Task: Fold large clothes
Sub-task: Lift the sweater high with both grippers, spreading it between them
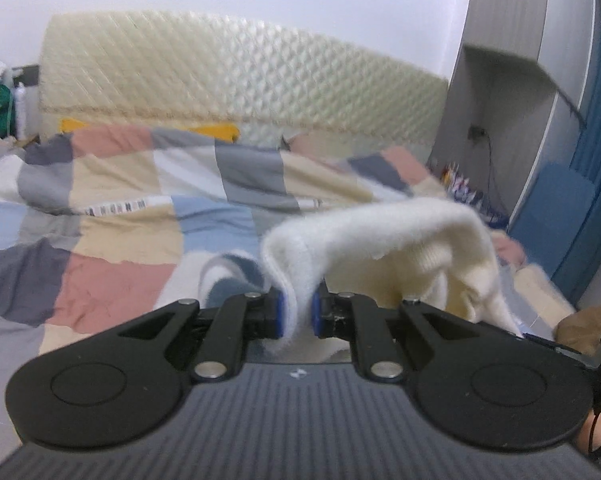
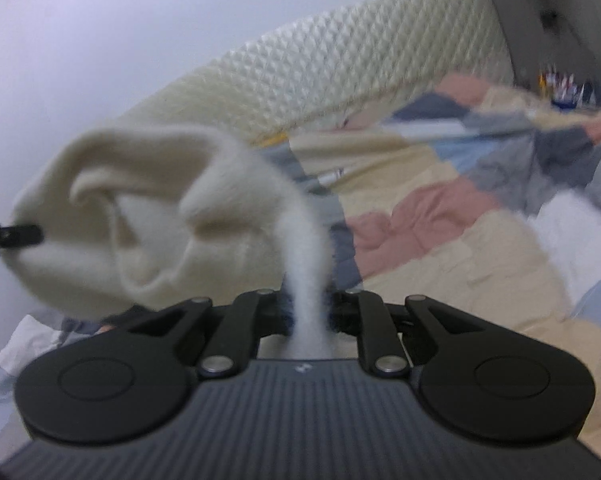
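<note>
The fuzzy knit garment [image 1: 400, 240] is a plain cream-white, no print on it. The patchwork bed cover [image 1: 112, 240] is blocks of salmon pink, beige, grey, navy and light blue, and the padded headboard [image 1: 240, 76] is pale cream with a diamond quilt pattern.

The bed [image 1: 112, 292] fills the lower half of both views, spread with a patchwork cover [image 1: 148, 236] of pink, beige, grey, navy and pale-blue squares that lies rumpled, with a raised fold running across it toward 10 o'clock in the left wrist view. A quilted cream headboard [image 1: 236, 76] stands along its far edge at 12 o'clock, and 2 yellow pieces [image 1: 216, 130] peek out where cover and headboard meet. In the right wrist view the same cover [image 2: 440, 216] slopes toward 3 o'clock, with a white patch [image 2: 572, 236] on it near the right edge, too blurred to identify.
</note>
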### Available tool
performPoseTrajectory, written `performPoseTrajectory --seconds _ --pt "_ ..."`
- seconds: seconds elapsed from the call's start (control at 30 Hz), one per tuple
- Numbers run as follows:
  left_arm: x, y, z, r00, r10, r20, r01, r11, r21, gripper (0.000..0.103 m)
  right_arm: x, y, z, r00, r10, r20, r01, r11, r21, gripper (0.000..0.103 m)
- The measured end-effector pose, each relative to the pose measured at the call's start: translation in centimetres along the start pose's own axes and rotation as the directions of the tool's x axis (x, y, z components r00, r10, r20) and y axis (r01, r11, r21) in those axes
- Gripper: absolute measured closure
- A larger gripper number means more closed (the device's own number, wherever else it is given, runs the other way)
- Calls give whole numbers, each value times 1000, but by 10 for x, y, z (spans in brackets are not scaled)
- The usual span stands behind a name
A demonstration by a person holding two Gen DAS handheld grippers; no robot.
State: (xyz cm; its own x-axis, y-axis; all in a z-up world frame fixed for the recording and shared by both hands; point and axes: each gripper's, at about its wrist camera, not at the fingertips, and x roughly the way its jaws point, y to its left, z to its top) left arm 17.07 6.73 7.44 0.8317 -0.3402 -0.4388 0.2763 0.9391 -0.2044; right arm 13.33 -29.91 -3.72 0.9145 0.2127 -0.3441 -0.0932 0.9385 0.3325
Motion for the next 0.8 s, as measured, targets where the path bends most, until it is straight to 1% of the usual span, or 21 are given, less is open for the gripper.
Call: performPoseTrajectory --seconds 0.1,0.17,0.3,0.43,0.57,0.67,0.7,0.73,0.8 --pt "-44 1 2 997 -5 71 7 1000 -22 89 -24 20 11 999 -3 48 6 997 -72 89" --pt "-71 4 9 993 -7 119 13 999 -46 89 -42 36 22 995 -6 96 17 993 -115 89" --pt "-119 7 32 977 -16 213 31 997 -66 89 -80 65 49 984 -5 179 34 987 -158 89" --pt "-168 6 56 955 -31 294 55 996 -71 89 -123 91 89 955 15 295 45 980 -196 89" --pt "-218 -6 80 928 -45 370 71 996 -57 89 -167 113 138 919 49 391 48 971 -234 89" --pt "-257 -20 101 897 -64 438 83 996 -26 89 -201 125 175 892 81 444 48 961 -271 89" --pt "-274 -26 111 883 -72 463 89 996 -14 89 -211 130 185 885 88 458 55 955 -291 89" --pt "-286 -30 118 873 -76 481 90 996 -5 89 -221 136 195 877 101 469 59 948 -314 89" --pt "-316 -40 137 848 -91 521 91 995 25 89 -240 149 213 858 121 500 78 930 -360 89"
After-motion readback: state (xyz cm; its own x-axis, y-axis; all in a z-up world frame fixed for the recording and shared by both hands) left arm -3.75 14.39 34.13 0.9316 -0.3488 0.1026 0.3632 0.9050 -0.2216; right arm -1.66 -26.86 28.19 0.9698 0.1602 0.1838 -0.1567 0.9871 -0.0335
